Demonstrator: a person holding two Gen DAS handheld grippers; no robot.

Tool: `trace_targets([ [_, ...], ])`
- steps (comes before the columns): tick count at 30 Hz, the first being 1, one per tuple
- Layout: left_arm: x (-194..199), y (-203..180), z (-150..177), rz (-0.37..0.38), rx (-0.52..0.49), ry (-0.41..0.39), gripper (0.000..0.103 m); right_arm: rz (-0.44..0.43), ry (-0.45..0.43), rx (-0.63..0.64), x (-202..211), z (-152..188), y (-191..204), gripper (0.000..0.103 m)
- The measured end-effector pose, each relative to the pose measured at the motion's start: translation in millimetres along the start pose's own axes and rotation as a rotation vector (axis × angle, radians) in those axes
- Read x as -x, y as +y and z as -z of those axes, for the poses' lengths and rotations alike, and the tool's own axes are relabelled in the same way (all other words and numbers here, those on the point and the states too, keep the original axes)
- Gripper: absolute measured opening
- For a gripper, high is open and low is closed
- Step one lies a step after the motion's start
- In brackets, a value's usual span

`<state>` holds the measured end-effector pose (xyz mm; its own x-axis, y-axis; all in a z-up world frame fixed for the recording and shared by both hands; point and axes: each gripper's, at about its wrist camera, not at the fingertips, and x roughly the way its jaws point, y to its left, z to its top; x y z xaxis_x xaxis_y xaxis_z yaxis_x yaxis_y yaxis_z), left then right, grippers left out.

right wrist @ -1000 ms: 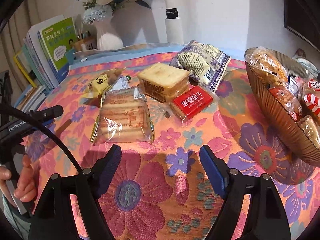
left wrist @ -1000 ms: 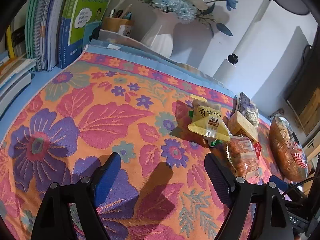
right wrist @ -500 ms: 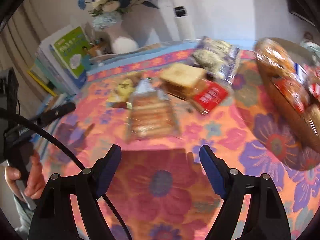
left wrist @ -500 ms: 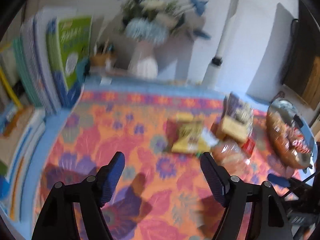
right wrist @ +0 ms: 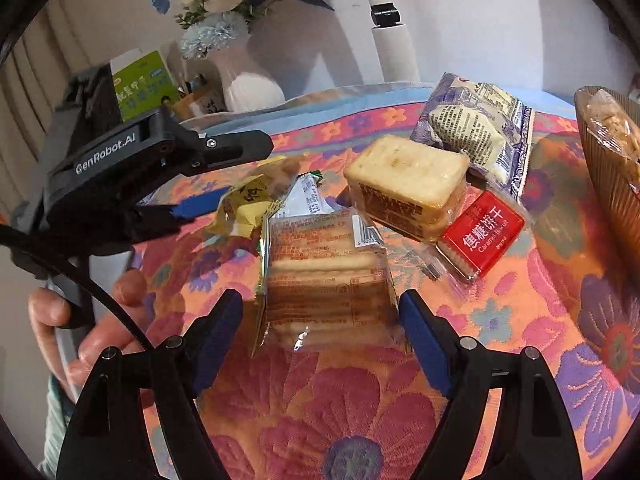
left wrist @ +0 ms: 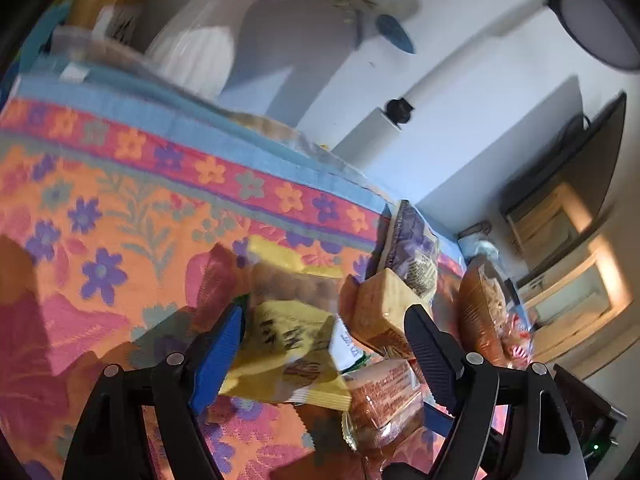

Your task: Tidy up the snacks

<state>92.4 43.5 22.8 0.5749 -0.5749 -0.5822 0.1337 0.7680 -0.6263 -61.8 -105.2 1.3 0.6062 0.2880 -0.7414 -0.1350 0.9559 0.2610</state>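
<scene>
Snack packs lie in a cluster on the floral cloth. My left gripper (left wrist: pixel 322 332) is open, its jaws on either side of a yellow snack packet (left wrist: pixel 288 344), not closed on it; both also show in the right wrist view, the left gripper (right wrist: pixel 224 174) beside the yellow packet (right wrist: pixel 248 200). My right gripper (right wrist: pixel 320 322) is open around the near end of a clear biscuit pack (right wrist: pixel 324 276). Behind lie a cracker block (right wrist: pixel 408 184), a red caramel biscuit pack (right wrist: pixel 482 234) and a purple bag (right wrist: pixel 476 124).
A brown basket (right wrist: pixel 612 184) with wrapped snacks stands at the right edge. A white vase (right wrist: pixel 244 80) with blue flowers, a pen cup and green books (right wrist: pixel 144 84) line the back. A white post with a black camera (right wrist: pixel 386 14) stands behind the table.
Both grippers have moved forward and down to the snack cluster. The left now straddles the yellow packet and the right straddles the clear biscuit pack. Both stay open.
</scene>
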Motion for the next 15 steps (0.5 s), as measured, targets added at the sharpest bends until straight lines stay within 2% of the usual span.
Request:
trace_targets([
  [3,-2.4,-1.7,0.6,-0.003,-0.006,0.004,0.079,0.013,-0.003,0.014,-2.4,-0.4,4.0,0.08],
  [6,-10.1,-10.2,2.8,-0.058,-0.048,0.017,0.079,0.035,0.006,0.033,-6.4,-1.6,9.4,0.08],
  [8,-11.2,-15.4,7.3,-0.128,-0.09,0.021,0.079,0.031,0.005,0.036,-7.2,-2.6,11.3,0.08],
  [9,-13.1,-16.7,9.5,-0.163,-0.108,0.027,0.075,0.03,0.005,0.035,-7.2,-3.3,11.3,0.08],
  [10,-16.0,-17.3,11.9,-0.202,-0.12,0.036,0.064,0.03,0.006,0.033,-8.0,-3.5,11.2,0.08],
  [11,-16.9,-15.7,13.6,-0.234,-0.126,0.036,0.058,0.029,0.01,0.031,-8.1,-3.1,8.8,0.078],
  [12,-14.9,-15.2,14.8,-0.262,-0.128,0.027,0.049,0.029,0.007,0.03,-7.7,-2.8,8.4,0.068],
  [15,-5.9,-7.3,15.7,-0.235,-0.093,0.024,0.045,0.016,-0.003,0.024,-3.0,-0.2,6.6,0.058],
])
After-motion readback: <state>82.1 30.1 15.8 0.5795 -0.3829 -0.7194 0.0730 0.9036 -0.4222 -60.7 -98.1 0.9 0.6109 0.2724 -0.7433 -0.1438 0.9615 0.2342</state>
